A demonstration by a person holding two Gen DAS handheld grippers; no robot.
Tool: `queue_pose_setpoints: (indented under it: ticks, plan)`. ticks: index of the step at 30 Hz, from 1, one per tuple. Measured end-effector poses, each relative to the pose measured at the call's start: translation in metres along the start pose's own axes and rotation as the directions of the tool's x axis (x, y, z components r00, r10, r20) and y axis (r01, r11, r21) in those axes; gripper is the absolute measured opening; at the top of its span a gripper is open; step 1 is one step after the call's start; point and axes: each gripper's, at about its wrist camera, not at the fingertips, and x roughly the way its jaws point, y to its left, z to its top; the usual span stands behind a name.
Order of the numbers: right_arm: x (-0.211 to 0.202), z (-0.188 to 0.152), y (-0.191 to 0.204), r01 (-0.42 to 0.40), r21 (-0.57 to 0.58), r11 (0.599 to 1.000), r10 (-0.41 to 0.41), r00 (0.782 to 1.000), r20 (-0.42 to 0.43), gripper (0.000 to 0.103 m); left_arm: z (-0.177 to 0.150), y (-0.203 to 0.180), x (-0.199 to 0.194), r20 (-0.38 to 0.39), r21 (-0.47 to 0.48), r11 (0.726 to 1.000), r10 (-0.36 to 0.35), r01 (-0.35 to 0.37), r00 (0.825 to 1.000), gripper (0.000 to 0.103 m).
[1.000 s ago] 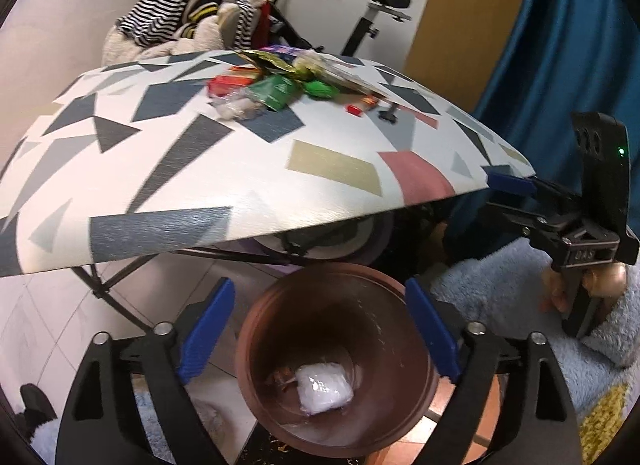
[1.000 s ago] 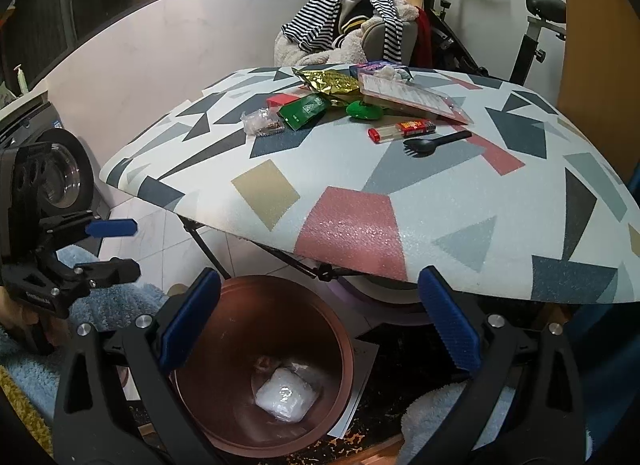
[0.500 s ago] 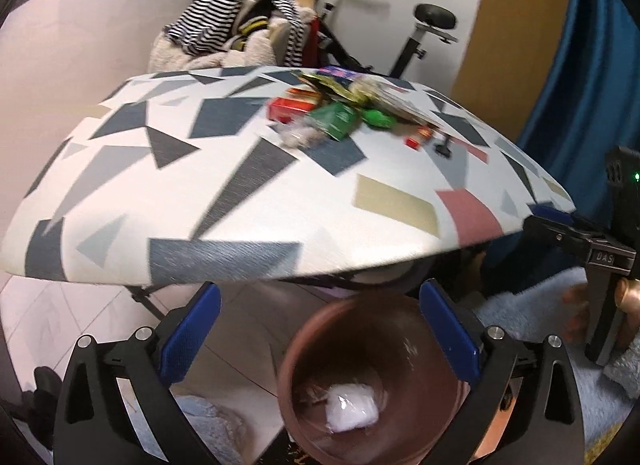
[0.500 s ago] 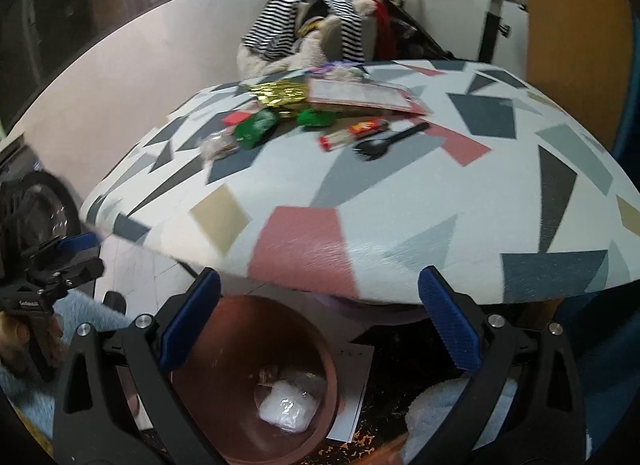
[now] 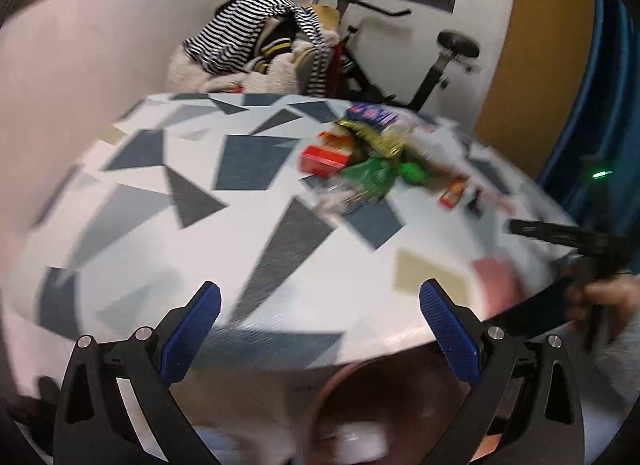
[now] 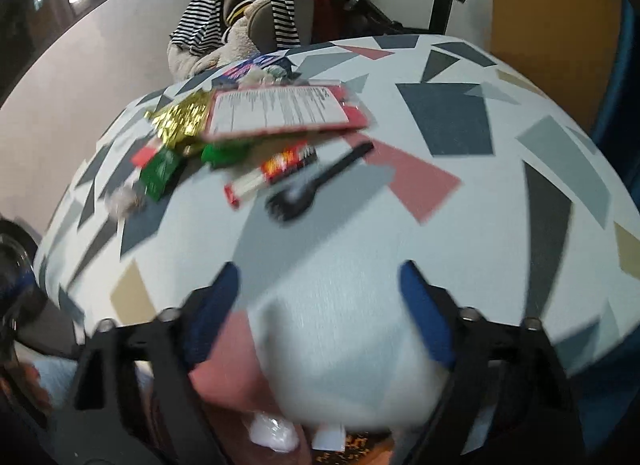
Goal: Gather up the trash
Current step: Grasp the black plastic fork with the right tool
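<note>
patterned table [image 6: 460, 225], wrappers [image 6: 240, 133] beyond right gripper [image 6: 320, 285]

Left gripper [image 5: 316, 307] wide open, empty, pitched down. Right gripper [image 6: 320, 285] jaws just been closing, nothing between them, pitched down.

**Surfaces in front of you**

Your table top [image 6: 400, 265] looks matt and finely grained under its printed shapes. At upper left in the right wrist view, the gold wrapper [image 6: 180, 119] is crinkled, shiny foil; the black spoon [image 6: 316, 185] beside it looks like smooth plastic. Your blue gripper pads [image 5: 192, 329] are ribbed.
</note>
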Motion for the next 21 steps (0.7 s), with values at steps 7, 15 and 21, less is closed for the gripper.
queue_pose_setpoints:
  ticks: [7,15,21]
  plan:
    - [0.043,0.051,-0.004,0.046,0.116,0.992,-0.041,0.998,-0.044,0.042,0.021,0.006,0.014,0.005,-0.084,0.996,-0.033,0.033,0.999,0.097]
    - [0.072,0.067,0.020,0.231,-0.025,0.973,-0.232,0.971,-0.051,0.026,0.024,0.014,0.020,0.001,-0.117,0.993,-0.026,0.026,1.000,0.097]
    - [0.059,0.059,0.012,0.119,-0.025,0.993,-0.120,0.993,-0.016,0.014,0.024,0.018,0.026,-0.020,-0.135,0.990,-0.032,0.030,0.999,0.094]
